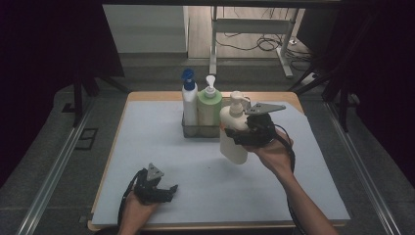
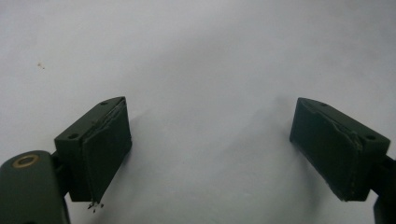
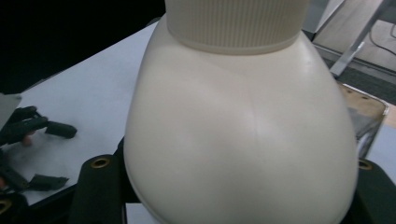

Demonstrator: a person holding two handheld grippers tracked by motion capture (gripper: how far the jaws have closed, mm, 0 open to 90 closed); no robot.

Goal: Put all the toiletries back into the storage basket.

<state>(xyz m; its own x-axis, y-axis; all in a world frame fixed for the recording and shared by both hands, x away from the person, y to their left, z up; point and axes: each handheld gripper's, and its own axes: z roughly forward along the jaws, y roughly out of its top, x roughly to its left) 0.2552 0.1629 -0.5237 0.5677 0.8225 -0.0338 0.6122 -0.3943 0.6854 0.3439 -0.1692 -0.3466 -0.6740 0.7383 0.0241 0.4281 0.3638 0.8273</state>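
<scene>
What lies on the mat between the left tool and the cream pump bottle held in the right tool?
Nothing: in the high view the stretch of pale mat between the left tool and the cream pump bottle is bare.

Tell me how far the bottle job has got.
Done: a blue-capped white bottle and a green pump bottle stand in the wire rack. In hand: the right tongs grip a cream pump bottle, tilted above the white mat just right of the rack. Left: set it down. The left tongs rest open on the mat.
</scene>
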